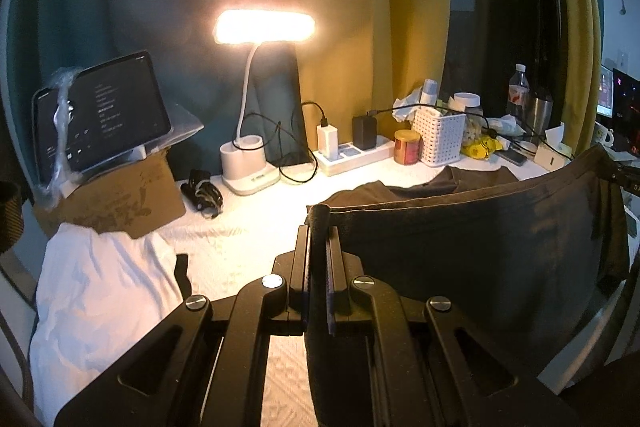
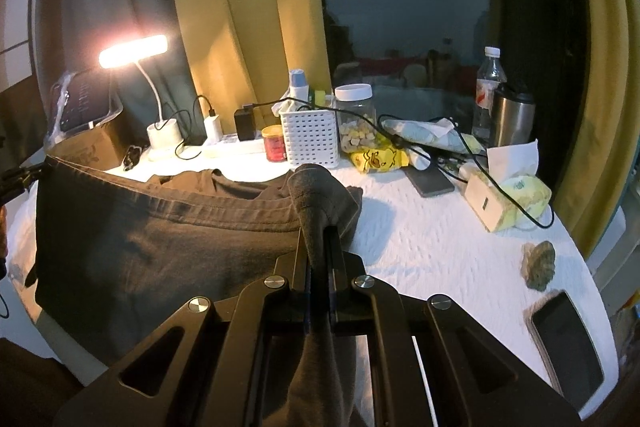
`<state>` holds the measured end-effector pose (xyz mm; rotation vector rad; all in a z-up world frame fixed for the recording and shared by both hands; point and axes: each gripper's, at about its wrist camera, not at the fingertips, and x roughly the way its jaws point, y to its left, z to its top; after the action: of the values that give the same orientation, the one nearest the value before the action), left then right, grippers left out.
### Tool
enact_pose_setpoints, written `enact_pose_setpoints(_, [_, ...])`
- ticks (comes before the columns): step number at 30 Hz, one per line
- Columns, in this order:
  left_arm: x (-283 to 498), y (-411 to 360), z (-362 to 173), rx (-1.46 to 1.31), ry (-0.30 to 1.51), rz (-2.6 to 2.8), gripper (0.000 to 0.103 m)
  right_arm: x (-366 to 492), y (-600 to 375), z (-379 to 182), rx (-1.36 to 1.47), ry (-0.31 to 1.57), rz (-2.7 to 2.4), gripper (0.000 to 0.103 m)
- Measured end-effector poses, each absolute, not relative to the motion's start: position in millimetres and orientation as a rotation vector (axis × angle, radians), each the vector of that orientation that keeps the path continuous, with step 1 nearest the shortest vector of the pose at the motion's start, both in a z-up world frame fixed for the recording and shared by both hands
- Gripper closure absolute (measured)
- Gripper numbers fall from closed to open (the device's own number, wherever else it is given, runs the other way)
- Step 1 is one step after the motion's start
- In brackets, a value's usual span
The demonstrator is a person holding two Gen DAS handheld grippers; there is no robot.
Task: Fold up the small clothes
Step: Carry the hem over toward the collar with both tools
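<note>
A dark brown garment [image 1: 480,247] hangs stretched between my two grippers above the white table [image 1: 256,227]. My left gripper [image 1: 319,227] is shut on its left corner. My right gripper [image 2: 320,231] is shut on the opposite corner, with cloth bunched over the fingertips. In the right wrist view the garment [image 2: 160,239] spans to the left, where the left gripper [image 2: 16,179] shows at the frame edge. The far part of the garment [image 1: 460,183] lies on the table behind the lifted edge.
A lit desk lamp [image 1: 250,171], a tablet [image 1: 100,115] on a cardboard box, a power strip [image 1: 352,155], a white basket [image 2: 310,139], a jar, bottles, a tissue pack [image 2: 516,199], two phones [image 2: 568,339] and white cloth [image 1: 100,299] surround the work area.
</note>
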<state>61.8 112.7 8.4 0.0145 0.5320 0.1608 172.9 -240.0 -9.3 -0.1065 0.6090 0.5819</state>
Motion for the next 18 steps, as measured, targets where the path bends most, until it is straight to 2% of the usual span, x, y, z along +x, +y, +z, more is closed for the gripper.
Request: enact_pose_setpoints(18, [135, 133, 11, 0.059, 0.532, 0.155, 0.099, 239, -212, -19, -0.111, 0.625, 0.571, 0.096])
